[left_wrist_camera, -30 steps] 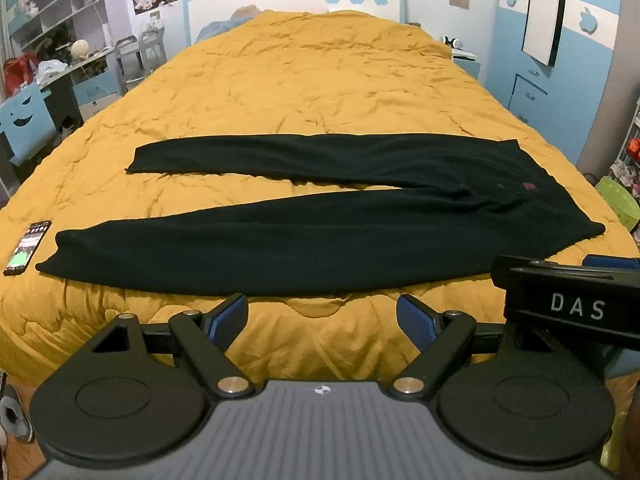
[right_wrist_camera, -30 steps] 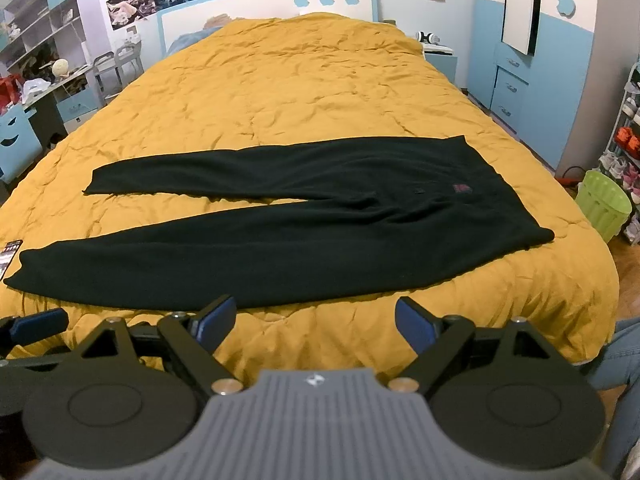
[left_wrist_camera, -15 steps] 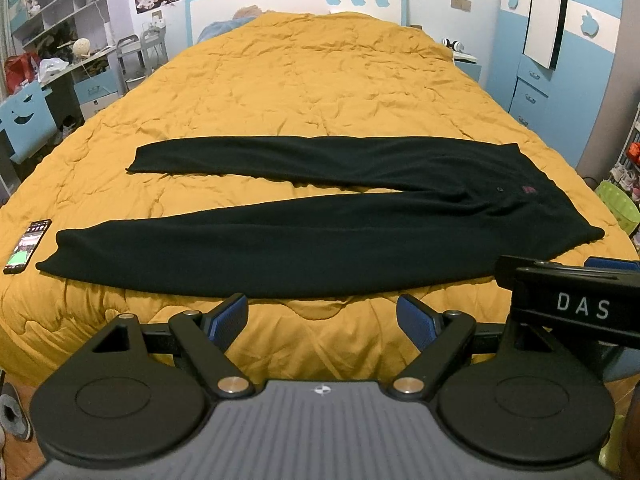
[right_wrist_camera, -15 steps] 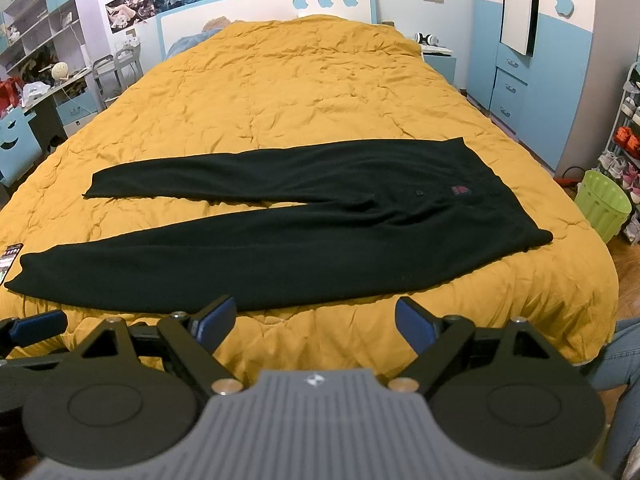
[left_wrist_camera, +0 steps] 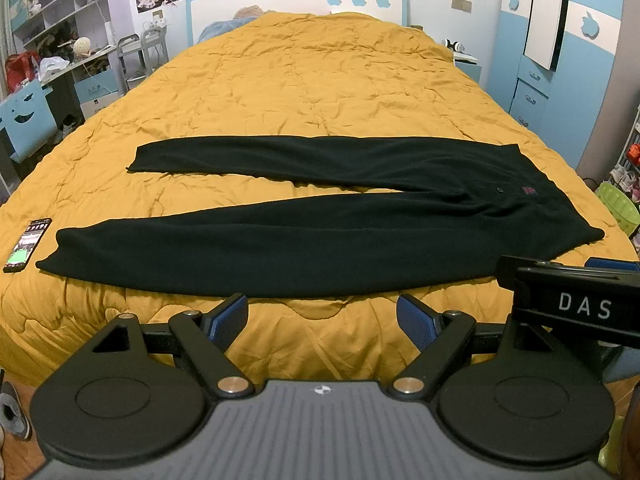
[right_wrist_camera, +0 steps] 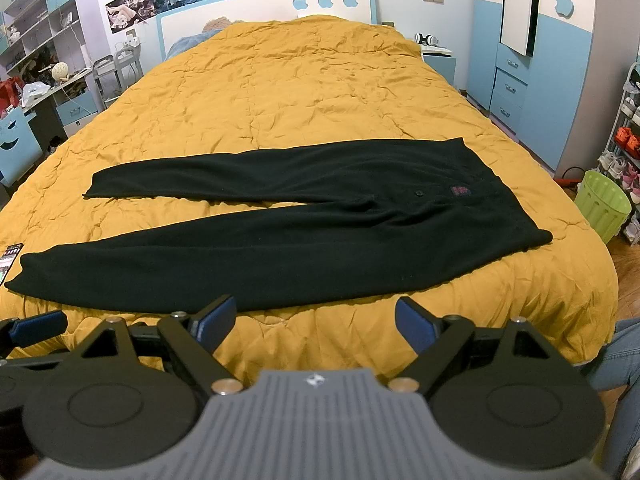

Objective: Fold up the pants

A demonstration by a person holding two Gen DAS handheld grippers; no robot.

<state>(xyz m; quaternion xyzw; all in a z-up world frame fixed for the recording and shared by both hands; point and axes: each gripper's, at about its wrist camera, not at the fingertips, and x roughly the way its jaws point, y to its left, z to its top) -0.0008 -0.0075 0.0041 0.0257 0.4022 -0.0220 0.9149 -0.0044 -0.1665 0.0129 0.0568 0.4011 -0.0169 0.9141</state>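
Note:
Black pants [left_wrist_camera: 320, 236] lie flat across the near part of a yellow quilted bed [left_wrist_camera: 312, 92], waist to the right, legs spread apart toward the left. They also show in the right wrist view [right_wrist_camera: 288, 248]. My left gripper [left_wrist_camera: 322, 316] is open and empty, held short of the bed's near edge below the near leg. My right gripper [right_wrist_camera: 316, 320] is open and empty, also short of the near edge. The right gripper's body [left_wrist_camera: 576, 304] shows at the right of the left wrist view.
A phone [left_wrist_camera: 28, 244] lies on the bed at the left, beside the near leg's cuff. A green bin [right_wrist_camera: 604, 204] and blue wardrobe [right_wrist_camera: 532, 60] stand right of the bed. A desk and shelves [left_wrist_camera: 52, 68] stand on the left.
Both views have tilted slightly, so the pants sit a little lower in frame. The pants have not moved and both grippers stay open.

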